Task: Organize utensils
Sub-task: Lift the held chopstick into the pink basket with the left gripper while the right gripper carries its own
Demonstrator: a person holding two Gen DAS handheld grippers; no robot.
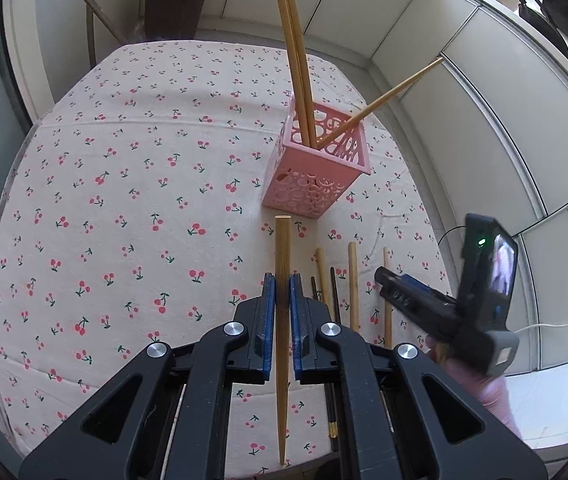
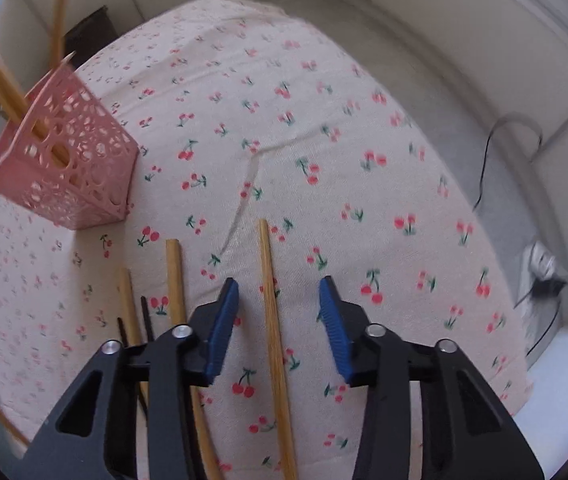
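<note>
- While my left gripper [image 1: 282,292] pinches one bamboo chopstick [image 1: 282,248] upright for dropping, the pink basket [image 1: 316,172] stands just ahead of its tips.
- My right gripper [image 2: 279,300] is spread, pads off, straddling a table chopstick [image 2: 271,300] lengthwise; basket far ahead-left.

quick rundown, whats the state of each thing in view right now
left gripper: shut on a bamboo chopstick
right gripper: open, straddling a chopstick on the cloth
pink basket: upright, three chopsticks leaning inside
loose chopsticks: lying flat on the tablecloth
</note>
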